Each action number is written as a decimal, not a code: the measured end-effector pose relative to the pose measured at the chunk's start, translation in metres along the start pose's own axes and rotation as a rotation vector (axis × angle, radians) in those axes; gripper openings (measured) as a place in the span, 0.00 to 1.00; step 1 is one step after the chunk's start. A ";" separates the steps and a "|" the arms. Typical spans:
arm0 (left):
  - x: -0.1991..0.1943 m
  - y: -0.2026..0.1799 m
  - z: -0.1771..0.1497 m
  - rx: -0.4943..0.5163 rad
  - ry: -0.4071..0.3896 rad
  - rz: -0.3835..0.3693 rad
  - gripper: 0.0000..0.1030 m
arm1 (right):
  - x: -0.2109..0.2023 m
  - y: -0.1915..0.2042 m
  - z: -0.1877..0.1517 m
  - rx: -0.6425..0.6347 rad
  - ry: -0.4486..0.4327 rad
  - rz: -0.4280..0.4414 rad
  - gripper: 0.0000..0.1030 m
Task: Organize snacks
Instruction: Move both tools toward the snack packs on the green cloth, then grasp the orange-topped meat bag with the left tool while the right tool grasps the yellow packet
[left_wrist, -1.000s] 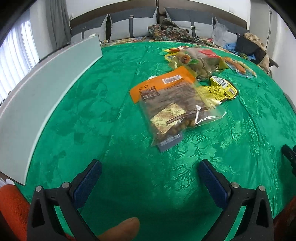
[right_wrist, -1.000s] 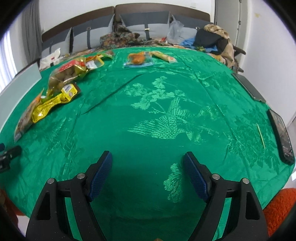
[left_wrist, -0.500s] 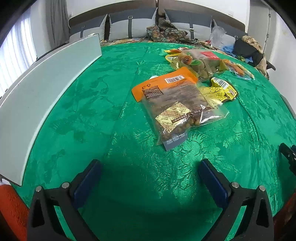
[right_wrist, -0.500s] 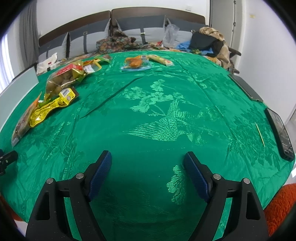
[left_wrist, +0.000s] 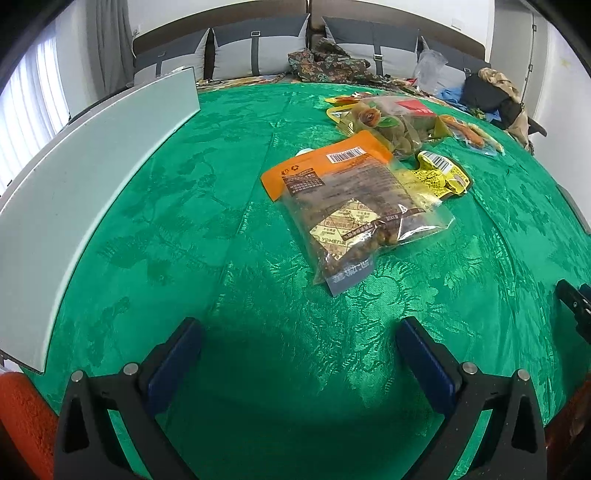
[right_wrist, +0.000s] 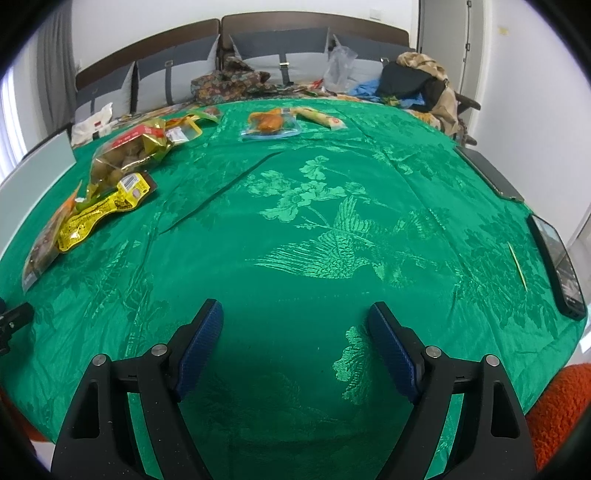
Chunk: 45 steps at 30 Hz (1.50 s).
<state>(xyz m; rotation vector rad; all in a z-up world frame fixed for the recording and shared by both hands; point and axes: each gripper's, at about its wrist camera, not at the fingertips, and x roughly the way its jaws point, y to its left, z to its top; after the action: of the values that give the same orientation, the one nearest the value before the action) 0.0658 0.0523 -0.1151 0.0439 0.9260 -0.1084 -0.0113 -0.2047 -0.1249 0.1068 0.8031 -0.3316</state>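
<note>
My left tool (left_wrist: 297, 345) hangs spread and empty above the green brocade desk (left_wrist: 192, 206); my right tool (right_wrist: 295, 330) likewise, gaping over bare cloth. Ahead of the left lies the orange-topped nut pouch (left_wrist: 354, 206), overlapping a yellow packet (left_wrist: 441, 175). I'd pinch its flat near edge; the crinkly film looks slippery.

Orange-topped clear nut bag (left_wrist: 351, 206) flat on green cloth, overlapping yellow packet (left_wrist: 441, 175); candy bag (left_wrist: 391, 120) behind.

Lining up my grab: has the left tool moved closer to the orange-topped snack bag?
Yes. The left tool has advanced toward the orange-topped snack bag; the bag's near end now sits lower in the left wrist view, nearer the fingertips.
</note>
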 end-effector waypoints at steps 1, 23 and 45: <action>0.000 0.000 0.000 0.001 0.000 0.000 1.00 | 0.000 0.000 0.000 0.001 0.002 -0.001 0.82; 0.049 -0.004 0.093 -0.178 0.270 -0.253 1.00 | -0.001 0.001 -0.002 0.006 -0.005 -0.002 0.82; 0.033 0.049 0.057 0.001 0.236 -0.052 1.00 | 0.000 0.002 0.000 -0.003 -0.008 0.009 0.82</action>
<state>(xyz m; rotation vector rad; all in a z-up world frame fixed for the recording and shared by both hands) 0.1363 0.0935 -0.1082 0.0337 1.1629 -0.1539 -0.0109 -0.2026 -0.1247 0.1060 0.7948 -0.3220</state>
